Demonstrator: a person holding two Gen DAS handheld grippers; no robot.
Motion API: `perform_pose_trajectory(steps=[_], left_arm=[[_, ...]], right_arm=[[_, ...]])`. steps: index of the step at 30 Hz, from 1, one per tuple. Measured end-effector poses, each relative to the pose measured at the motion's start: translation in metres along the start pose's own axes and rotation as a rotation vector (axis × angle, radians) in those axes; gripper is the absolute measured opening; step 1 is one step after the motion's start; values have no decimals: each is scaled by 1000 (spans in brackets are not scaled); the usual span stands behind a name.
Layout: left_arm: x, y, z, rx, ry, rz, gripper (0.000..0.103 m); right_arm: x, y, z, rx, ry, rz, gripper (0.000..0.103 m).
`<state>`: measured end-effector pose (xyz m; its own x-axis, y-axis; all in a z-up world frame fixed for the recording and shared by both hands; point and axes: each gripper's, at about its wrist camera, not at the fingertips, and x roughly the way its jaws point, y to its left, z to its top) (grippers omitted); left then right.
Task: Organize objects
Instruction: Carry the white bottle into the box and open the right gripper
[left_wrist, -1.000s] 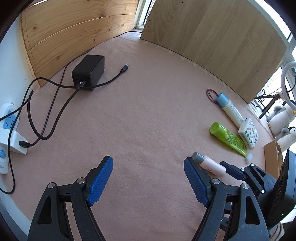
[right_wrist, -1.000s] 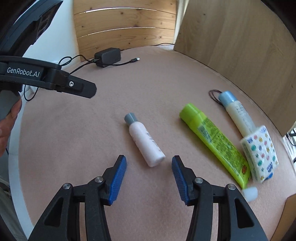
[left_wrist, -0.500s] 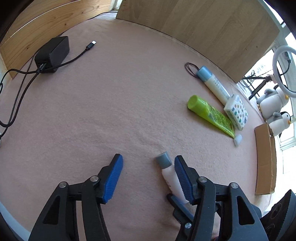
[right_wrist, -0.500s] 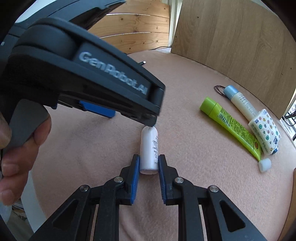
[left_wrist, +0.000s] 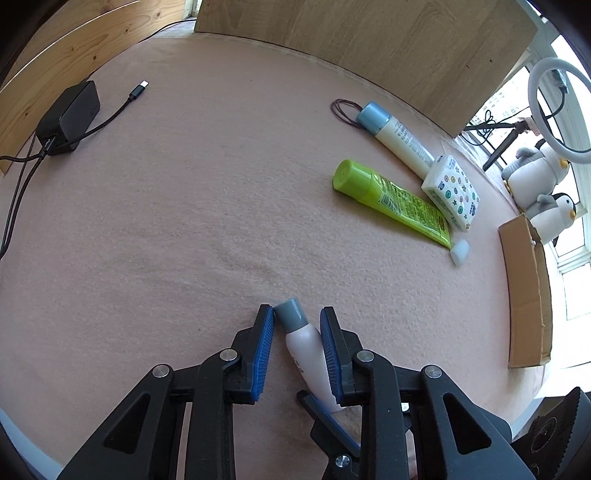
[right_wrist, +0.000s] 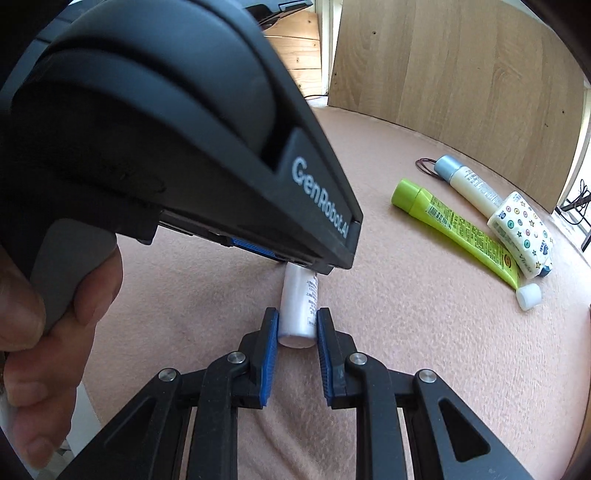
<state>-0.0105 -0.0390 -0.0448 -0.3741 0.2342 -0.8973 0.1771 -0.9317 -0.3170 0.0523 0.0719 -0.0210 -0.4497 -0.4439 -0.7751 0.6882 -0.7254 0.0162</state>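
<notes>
Right tongs (right_wrist: 297, 328) pinch the bottle (right_wrist: 298, 310) base, low centre; left tongs (left_wrist: 297, 332) are closing around its cap, not yet pressing. Next, probably: unscrew or lift.

We angle both grippers steeply downward. Our right gripper (right_wrist: 297, 328) is clamped on the base of a small bottle (right_wrist: 300, 302). Our left gripper (left_wrist: 297, 325) is closing around its grey-capped end, with our left hand (right_wrist: 48, 332) wrapped round the handle.

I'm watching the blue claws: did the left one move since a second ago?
Yes. The left gripper slid right, away from the black charger, and its closing jaws now straddle the pink bottle.
</notes>
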Motion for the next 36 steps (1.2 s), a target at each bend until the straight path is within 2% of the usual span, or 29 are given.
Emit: perform_pose_trajectory(steps=[9,23,36], left_arm=[[-19,-15,2,43,-34,16,28],[-69,-51,13,120,-138,14,28],[-65,-74,17,166,-134,9,28]], right_arm=[[-17,-7,1,33,-35,1,18],[-62,-21,15,49,-139,-49,18],[-72,-39,6,81,-152,-69,18]])
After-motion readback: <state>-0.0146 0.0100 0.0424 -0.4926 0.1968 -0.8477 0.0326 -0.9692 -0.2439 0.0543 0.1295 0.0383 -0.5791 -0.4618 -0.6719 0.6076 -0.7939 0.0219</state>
